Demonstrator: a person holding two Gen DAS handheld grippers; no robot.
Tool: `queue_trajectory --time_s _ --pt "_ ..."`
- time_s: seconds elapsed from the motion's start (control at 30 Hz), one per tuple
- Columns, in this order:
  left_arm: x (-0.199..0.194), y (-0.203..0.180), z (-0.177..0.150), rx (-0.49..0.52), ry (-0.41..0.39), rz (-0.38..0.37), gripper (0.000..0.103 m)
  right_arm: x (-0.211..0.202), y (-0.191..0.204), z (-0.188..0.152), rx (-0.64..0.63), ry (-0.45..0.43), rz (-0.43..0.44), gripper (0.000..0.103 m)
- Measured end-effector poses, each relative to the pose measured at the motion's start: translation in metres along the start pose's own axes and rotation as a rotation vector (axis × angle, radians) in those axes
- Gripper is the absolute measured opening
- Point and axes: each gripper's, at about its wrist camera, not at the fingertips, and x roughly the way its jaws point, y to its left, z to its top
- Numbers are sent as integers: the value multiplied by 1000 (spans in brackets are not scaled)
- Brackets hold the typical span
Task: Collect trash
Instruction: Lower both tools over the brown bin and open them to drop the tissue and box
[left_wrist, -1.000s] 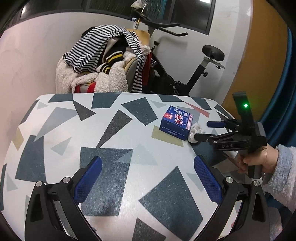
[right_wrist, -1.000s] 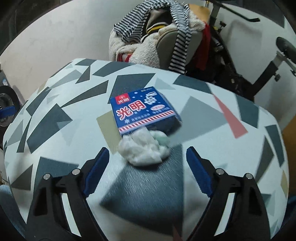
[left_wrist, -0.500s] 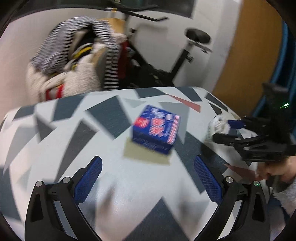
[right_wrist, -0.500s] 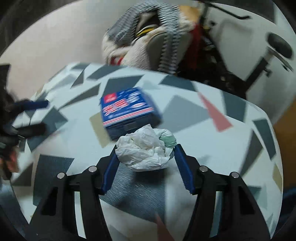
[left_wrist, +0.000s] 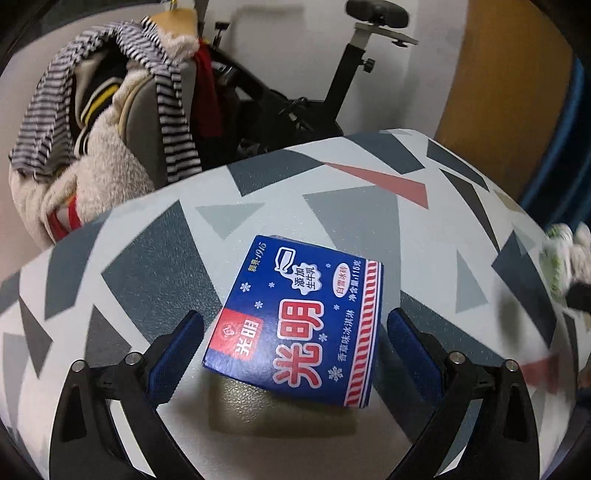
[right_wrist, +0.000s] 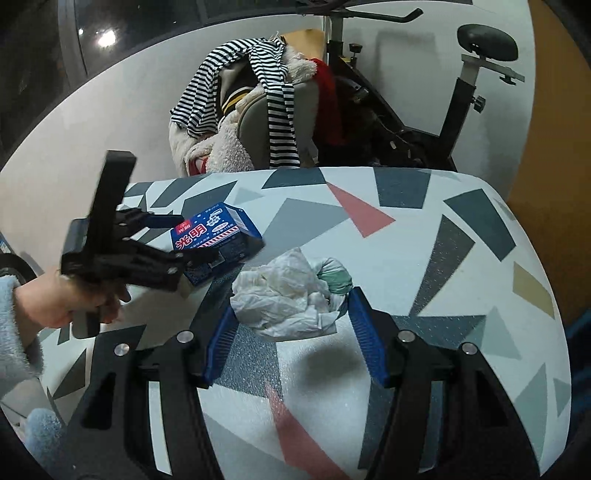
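Observation:
A blue ice cream box (left_wrist: 301, 325) with red and white lettering lies on the patterned table (left_wrist: 351, 206). My left gripper (left_wrist: 295, 343) is open, its blue fingers on either side of the box, apart from it. In the right wrist view the left gripper (right_wrist: 192, 236) straddles the same box (right_wrist: 214, 236). My right gripper (right_wrist: 291, 317) is shut on a crumpled white plastic bag (right_wrist: 288, 295) with a green knot, held above the table. The bag shows blurred at the left wrist view's right edge (left_wrist: 565, 254).
A chair heaped with striped and fleecy clothes (right_wrist: 251, 110) stands behind the table. An exercise bike (right_wrist: 443, 110) is beside it, by a white wall. An orange panel (left_wrist: 506, 85) and a blue curtain (left_wrist: 569, 147) are at the right.
My left gripper has moved forward and right until the blue box sits between its fingers. My right gripper closed on the white bag and lifted it off the table.

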Motion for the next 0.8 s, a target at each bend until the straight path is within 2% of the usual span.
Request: queue_trajectory --time_s 0.13,0.27,0.57,0.8 --pt "-8 -1 -5 -11 18 -2 84 -7 -1 -4 13 -7 3 60" --pt "-33 -4 -18 -22 0 4 84 -17 5 -10 26 -12 18 60" --pt "-136 -22 -72 -72 -103 4 84 -51 45 -40 -27 -1 32 60" --pt "-223 -51 -144 -115 -182 -14 84 -81 77 -74 -53 15 48 60"
